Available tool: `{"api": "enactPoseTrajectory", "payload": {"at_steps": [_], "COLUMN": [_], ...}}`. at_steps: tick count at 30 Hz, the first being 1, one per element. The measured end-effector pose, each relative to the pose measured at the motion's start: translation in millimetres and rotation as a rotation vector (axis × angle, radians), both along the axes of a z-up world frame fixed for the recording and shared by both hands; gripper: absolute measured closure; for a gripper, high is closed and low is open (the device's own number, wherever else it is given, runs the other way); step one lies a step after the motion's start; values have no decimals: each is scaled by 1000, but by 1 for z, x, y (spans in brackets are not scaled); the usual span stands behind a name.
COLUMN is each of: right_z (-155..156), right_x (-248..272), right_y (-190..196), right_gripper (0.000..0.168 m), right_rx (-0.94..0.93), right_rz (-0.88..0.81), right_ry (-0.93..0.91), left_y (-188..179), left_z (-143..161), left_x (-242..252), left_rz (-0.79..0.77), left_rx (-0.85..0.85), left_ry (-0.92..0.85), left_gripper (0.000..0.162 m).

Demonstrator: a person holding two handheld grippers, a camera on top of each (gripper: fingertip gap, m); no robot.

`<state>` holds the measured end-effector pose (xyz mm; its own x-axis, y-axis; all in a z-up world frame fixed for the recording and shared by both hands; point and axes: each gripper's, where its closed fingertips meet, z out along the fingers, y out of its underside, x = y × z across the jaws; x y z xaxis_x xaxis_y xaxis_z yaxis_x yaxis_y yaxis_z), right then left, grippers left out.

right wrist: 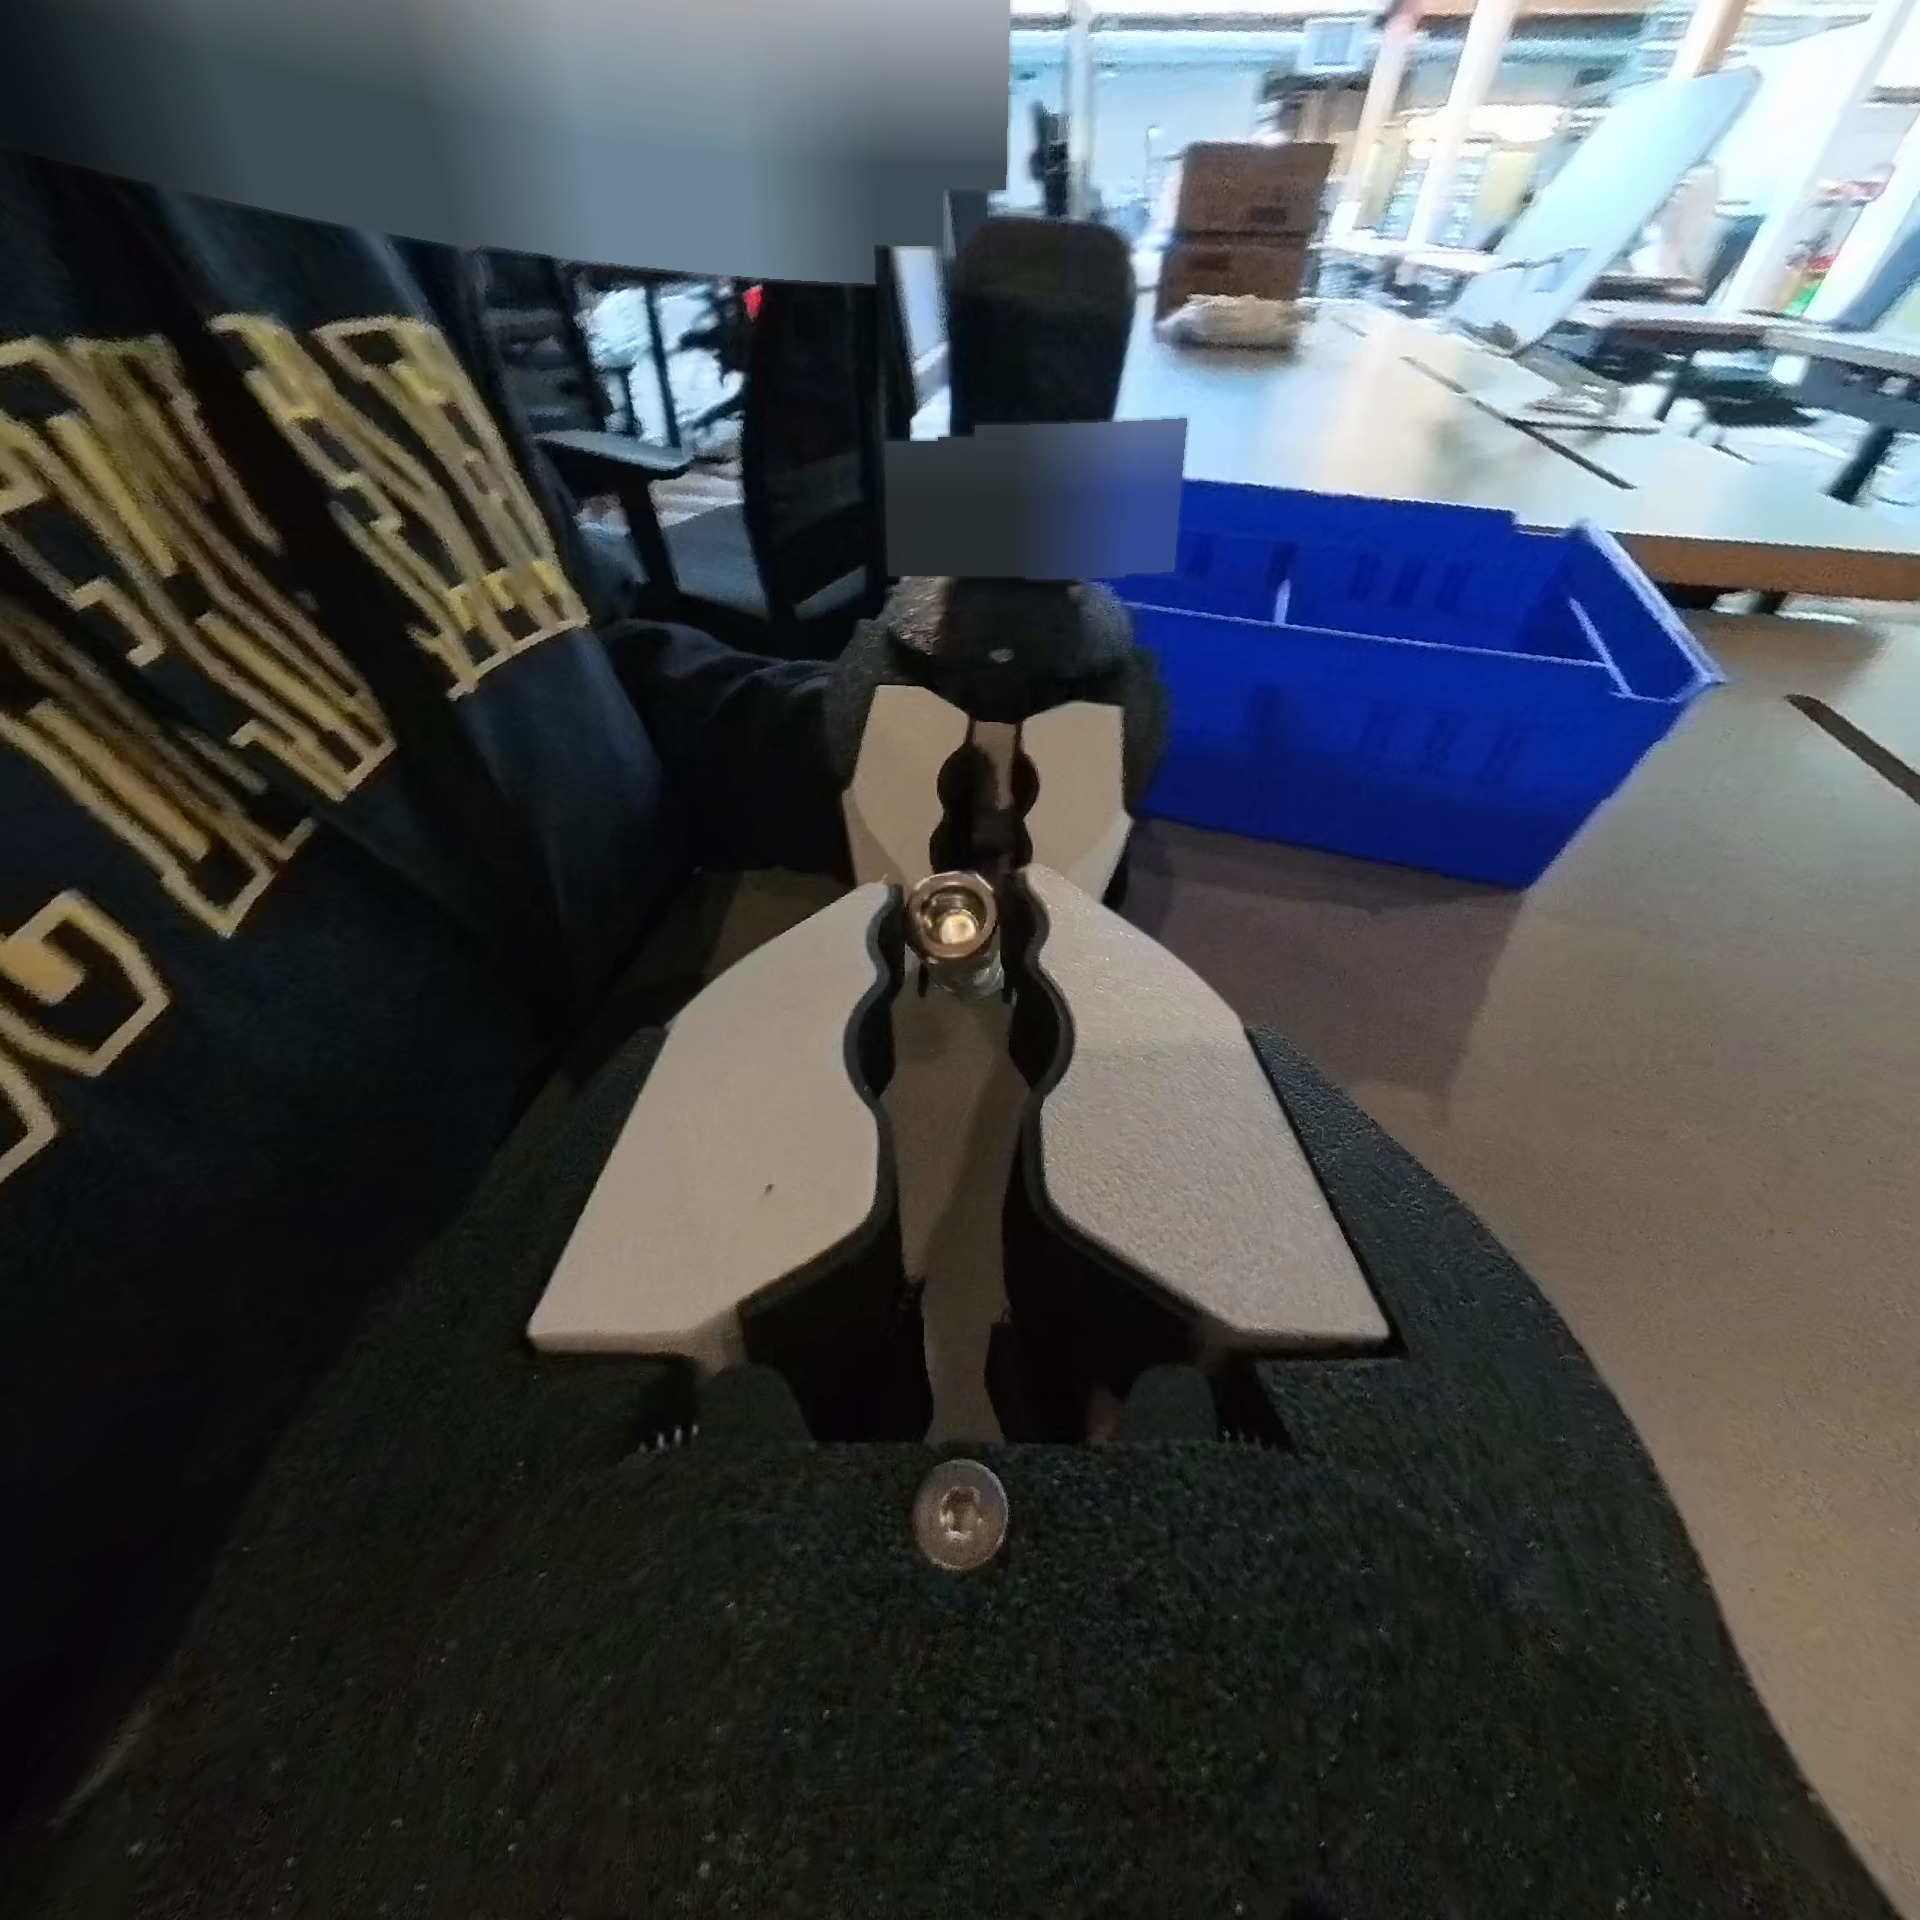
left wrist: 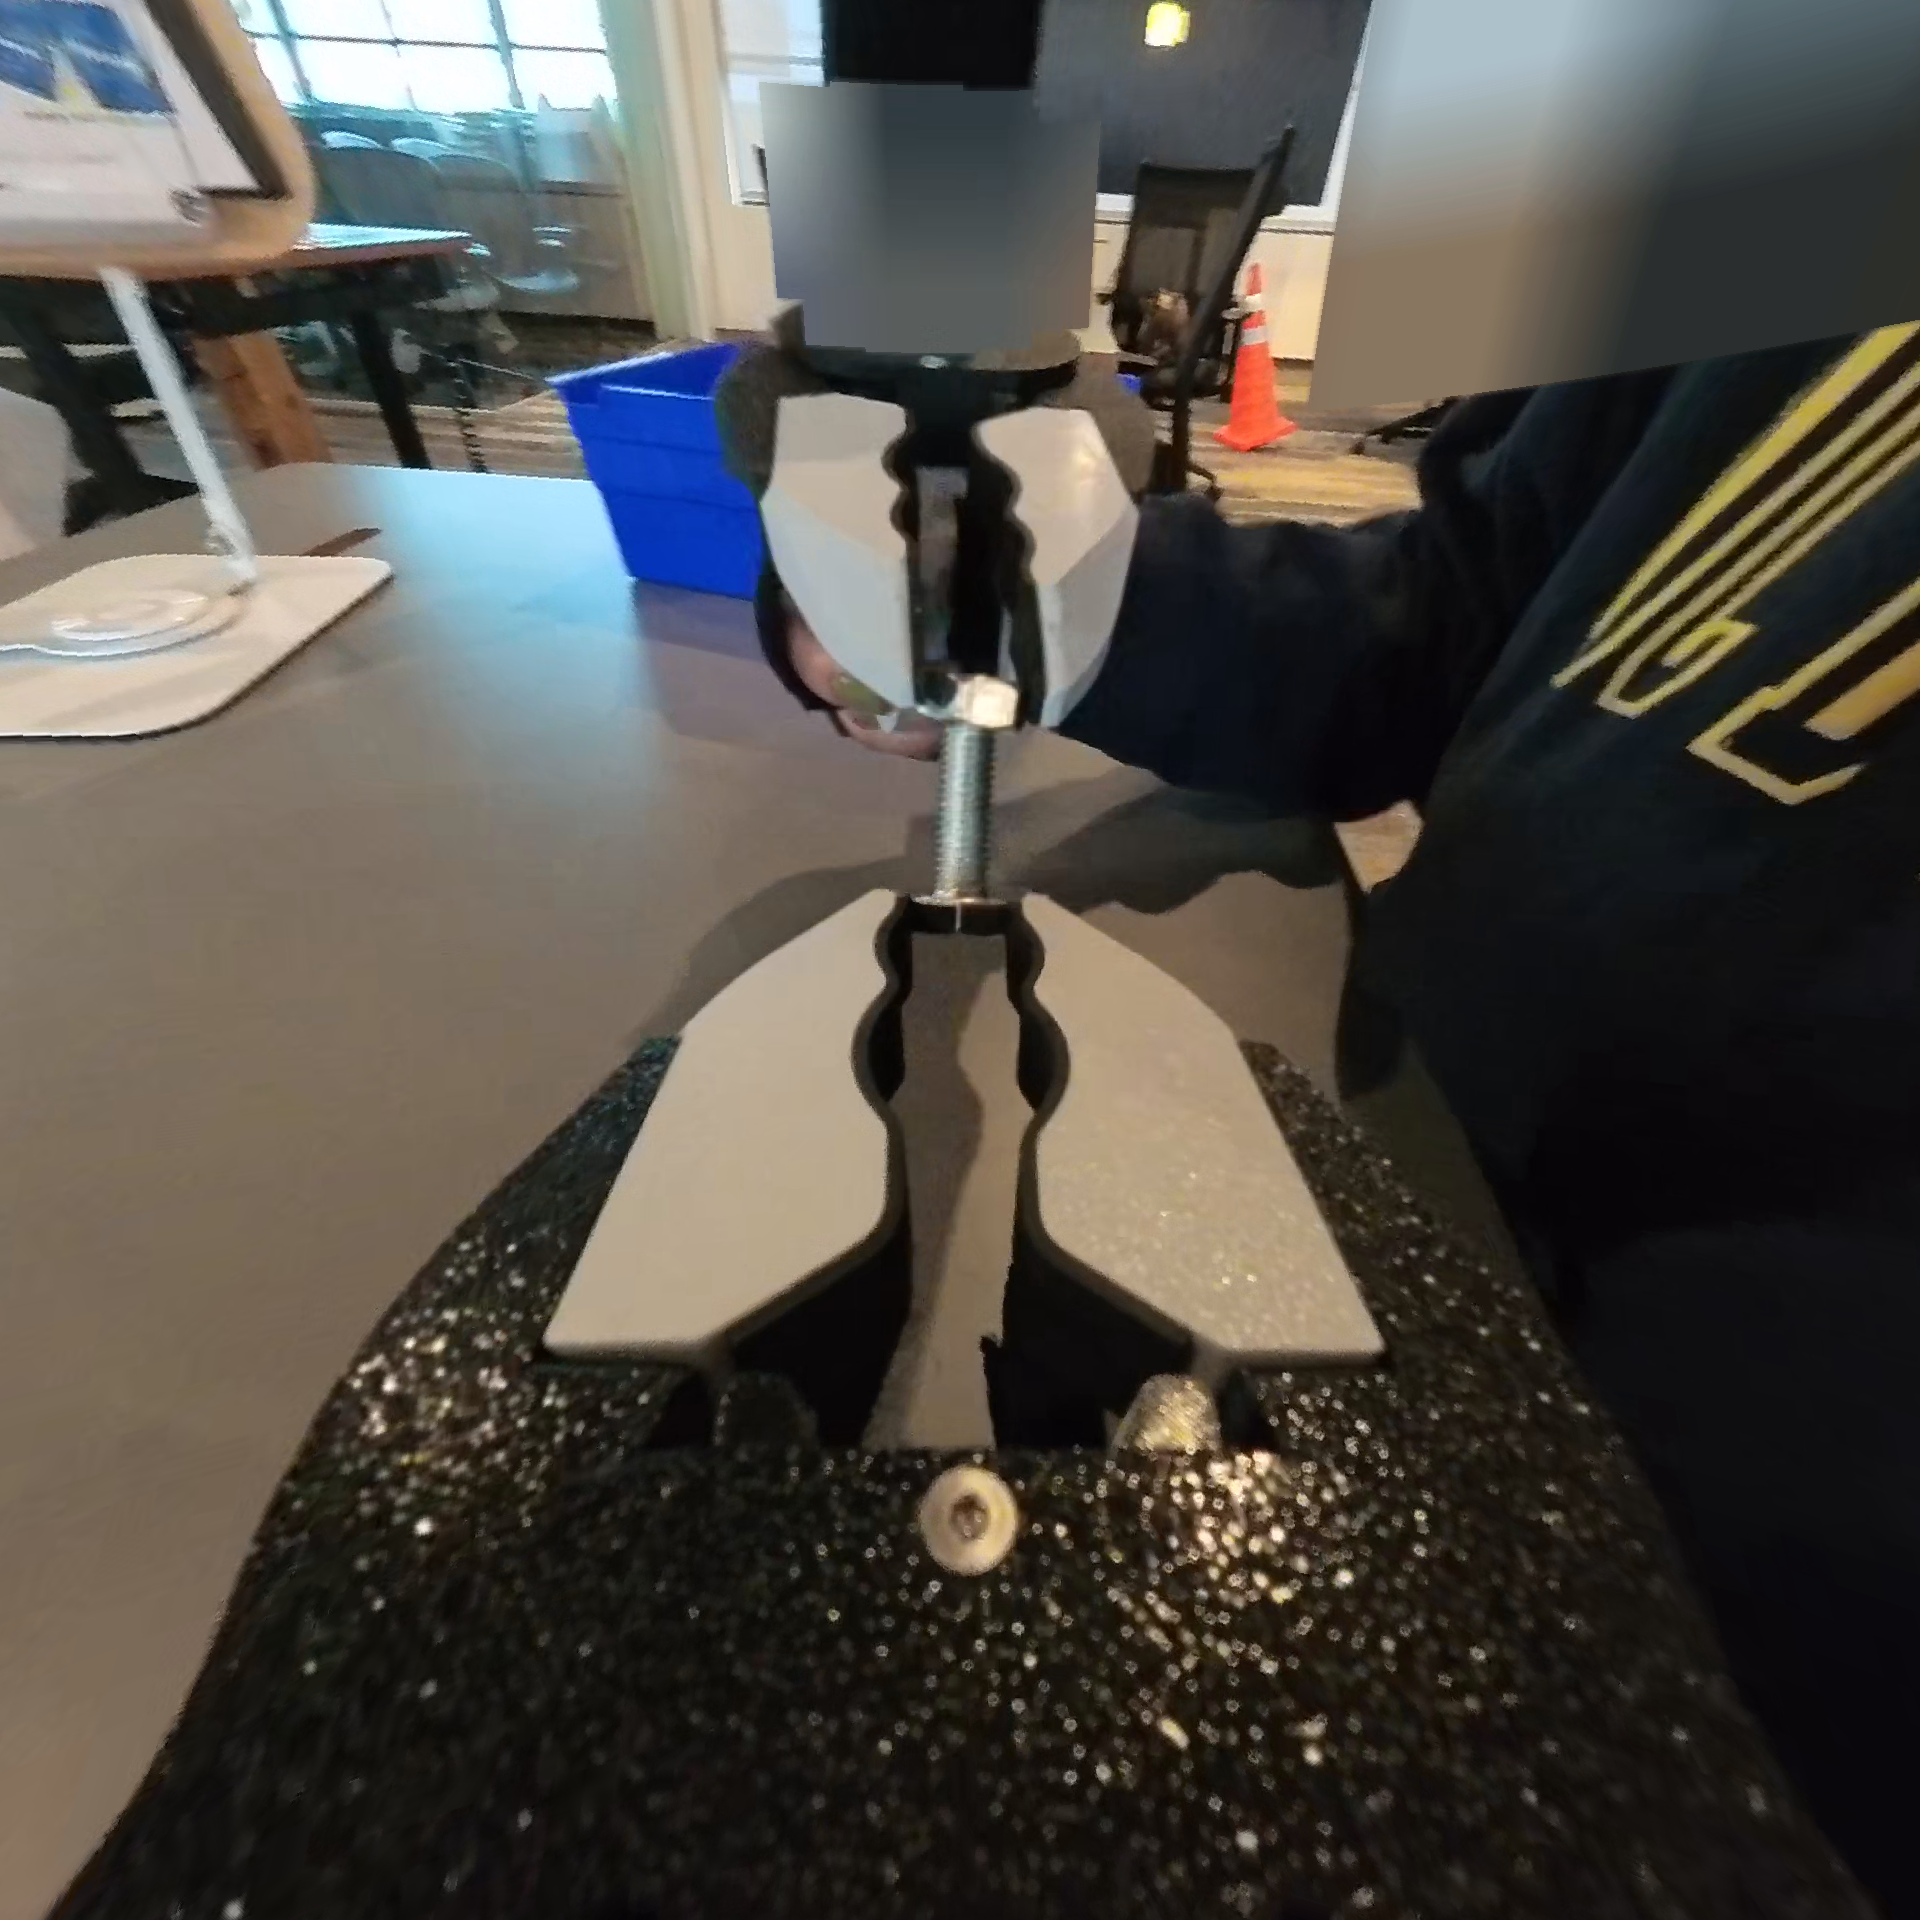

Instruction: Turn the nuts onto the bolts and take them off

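The two claws face each other above the grey bench (left wrist: 416, 831), with one bolt (left wrist: 964, 821) stretched between them. In the left wrist view, the left claw (left wrist: 961, 914) is pressed onto the near end of the bolt, which looks like the head, though only a thin bright edge shows between the fingertips, so I am not fully sure. The threaded shaft goes straight forward from there to the right claw (left wrist: 977, 696), which pinches a silver hex nut (left wrist: 982, 701) sitting on the far end of the bolt. A hand (left wrist: 831, 686) in a dark sleeve (left wrist: 1247, 644) holds that claw from behind. In the right wrist view the same things appear from the other side: the right claw (right wrist: 951, 914) is closed around the nut (right wrist: 951, 923), seen end-on with the tip of the bolt (right wrist: 961, 977) in its centre, and the left claw (right wrist: 987, 821) stands just behind it, also closed. A blue bin (right wrist: 1403, 707) with dividers rests on the bench (right wrist: 1558, 1039) beyond the claws, apart from them. The person wears a dark sweatshirt (right wrist: 260, 623) with yellow lettering. On the far left of the bench stands a tilted board on a clear stand (left wrist: 177, 416) with a flat white base.
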<state>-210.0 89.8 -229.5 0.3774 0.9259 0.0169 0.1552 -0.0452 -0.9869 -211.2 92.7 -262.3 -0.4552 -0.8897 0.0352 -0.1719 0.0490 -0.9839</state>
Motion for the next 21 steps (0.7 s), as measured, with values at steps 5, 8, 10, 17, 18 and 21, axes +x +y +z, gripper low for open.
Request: {"api": "enactPoseTrajectory", "payload": {"at_steps": [5,8,10,17,18,21], "right_z": [-3,-16,-14,-1,6,18], "right_x": [7,2,3,18,18,21], "right_y": [27,43,48,43,39,32], "right_gripper": [150,149,150,150,150,150], "right_rx": [-65,-145,-85,-18,9,34], "right_rz": [-281,-476,-581,-582,-549,-465], "right_ry": [86,100,120,236,271,371], "left_y": [23,22,28,29,28,25], "left_z": [-3,0,-3,-14,-14,-7], "left_x": [7,13,15,14,14,14], "left_rz": [184,236,288,250,244,223], "left_rx": [94,106,146,116,107,50], "left_ry": [11,5,19,84,84,48], "left_gripper": [145,145,145,145,145,145]}}
